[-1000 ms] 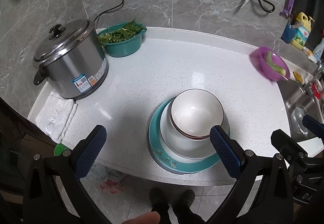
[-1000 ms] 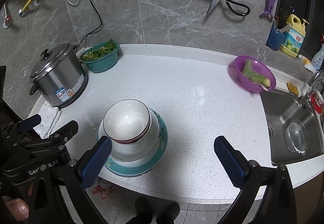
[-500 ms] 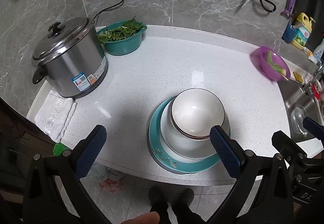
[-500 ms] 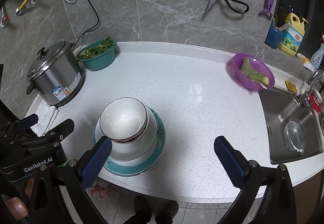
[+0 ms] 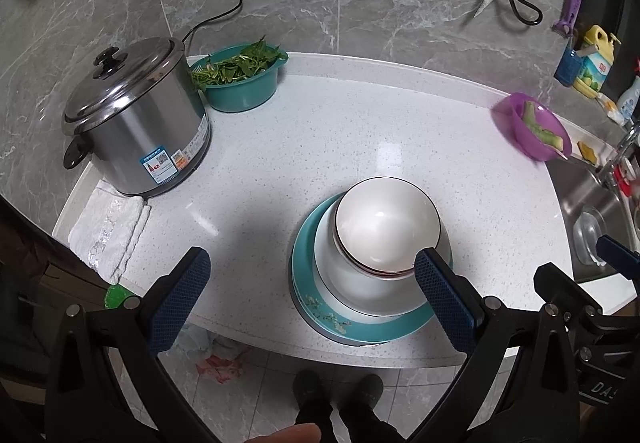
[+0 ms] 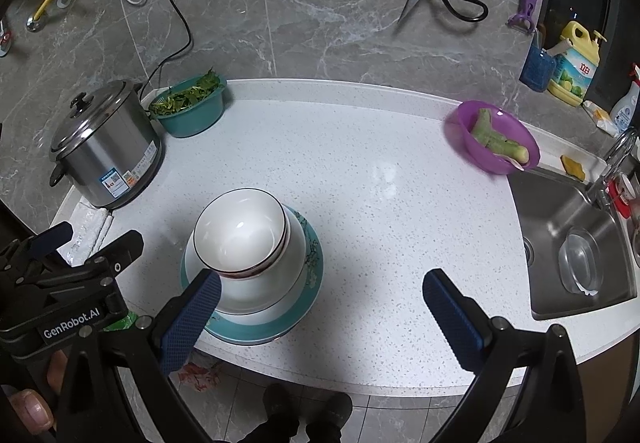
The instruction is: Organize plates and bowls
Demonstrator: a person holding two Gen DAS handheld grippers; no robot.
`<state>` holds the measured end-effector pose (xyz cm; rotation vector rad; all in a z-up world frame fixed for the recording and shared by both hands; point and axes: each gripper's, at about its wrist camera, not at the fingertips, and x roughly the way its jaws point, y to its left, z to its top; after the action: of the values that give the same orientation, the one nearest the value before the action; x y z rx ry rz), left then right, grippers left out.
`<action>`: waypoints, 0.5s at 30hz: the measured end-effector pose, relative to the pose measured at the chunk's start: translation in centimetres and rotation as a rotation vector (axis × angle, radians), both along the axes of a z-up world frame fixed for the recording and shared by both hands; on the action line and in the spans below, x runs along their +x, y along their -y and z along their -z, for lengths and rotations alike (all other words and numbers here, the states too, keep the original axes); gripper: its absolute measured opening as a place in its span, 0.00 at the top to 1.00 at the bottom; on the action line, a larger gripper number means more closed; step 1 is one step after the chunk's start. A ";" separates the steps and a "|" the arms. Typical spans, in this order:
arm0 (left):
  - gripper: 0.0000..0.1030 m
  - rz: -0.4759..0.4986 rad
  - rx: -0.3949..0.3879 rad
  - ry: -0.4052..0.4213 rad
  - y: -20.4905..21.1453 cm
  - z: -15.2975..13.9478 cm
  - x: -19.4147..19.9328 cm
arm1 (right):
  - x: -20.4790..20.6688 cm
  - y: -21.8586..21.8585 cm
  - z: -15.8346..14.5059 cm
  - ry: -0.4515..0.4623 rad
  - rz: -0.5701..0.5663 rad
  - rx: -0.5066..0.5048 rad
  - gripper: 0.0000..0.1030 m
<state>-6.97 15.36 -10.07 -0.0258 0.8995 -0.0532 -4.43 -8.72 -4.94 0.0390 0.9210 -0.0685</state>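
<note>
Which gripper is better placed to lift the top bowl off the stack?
Roughly even. The stack's top bowl sits between them, beside the left gripper's right finger and the right gripper's left finger; both are open.

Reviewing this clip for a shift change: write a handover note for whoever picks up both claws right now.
Left claw: open, empty, held above the counter's front edge.
Right claw: open, empty, also above the front edge.
Things: white bowls nested on a white plate, on the teal plate, near the front of the counter.
Done: everything appears to be in one stack.
Left: possibly nothing; nothing else loose in view.
</note>
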 end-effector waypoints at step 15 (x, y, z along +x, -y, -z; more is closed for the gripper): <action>0.00 0.004 0.000 0.000 0.0 -0.1 0.2 | -0.1 0.1 0.1 -0.002 0.003 0.006 0.00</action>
<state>-6.78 15.32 -9.93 -0.0244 0.8998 -0.0571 -4.53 -8.80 -5.00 0.0460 0.9229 -0.0688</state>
